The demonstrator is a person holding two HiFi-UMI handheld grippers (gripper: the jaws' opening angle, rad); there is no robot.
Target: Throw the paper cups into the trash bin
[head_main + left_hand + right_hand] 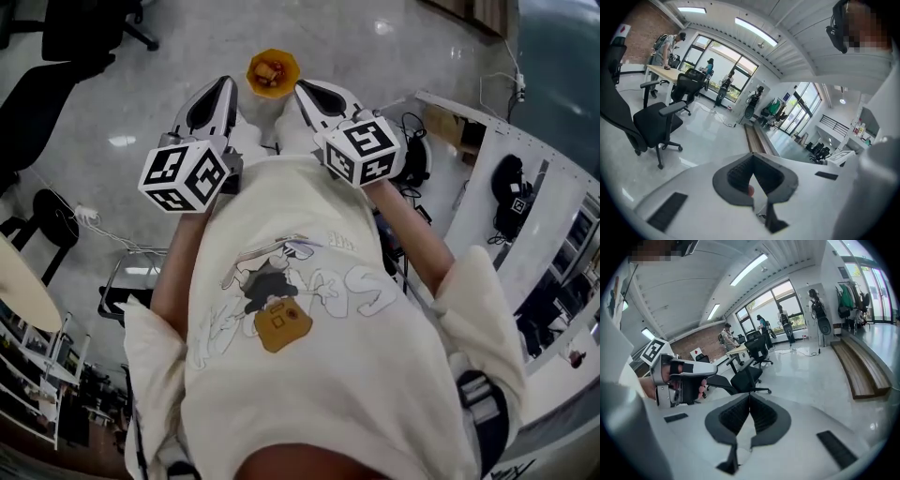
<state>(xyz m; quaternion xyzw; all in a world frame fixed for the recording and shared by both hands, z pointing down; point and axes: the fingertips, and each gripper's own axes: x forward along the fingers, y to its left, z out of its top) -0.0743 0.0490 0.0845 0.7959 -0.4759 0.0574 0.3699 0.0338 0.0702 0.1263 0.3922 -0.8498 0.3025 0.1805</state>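
Note:
A small orange bin (272, 72) stands on the grey floor just ahead of me, with a few pale and reddish things inside that are too small to tell apart. No paper cup shows in either gripper. Both grippers are held up against my cream shirt, pointing forward on either side of the bin. The left gripper (225, 86) has its jaws closed together with nothing between them (752, 171). The right gripper (302, 89) is also shut and empty (750, 411). In the right gripper view a hand (677, 380) holds the left gripper's handle.
Black office chairs (654, 119) (747, 376) stand on the glossy floor. A long wooden bench (862, 371) runs along the windows. A white desk (525, 178) with cables and dark gear is at my right. People stand by a far table (665, 70).

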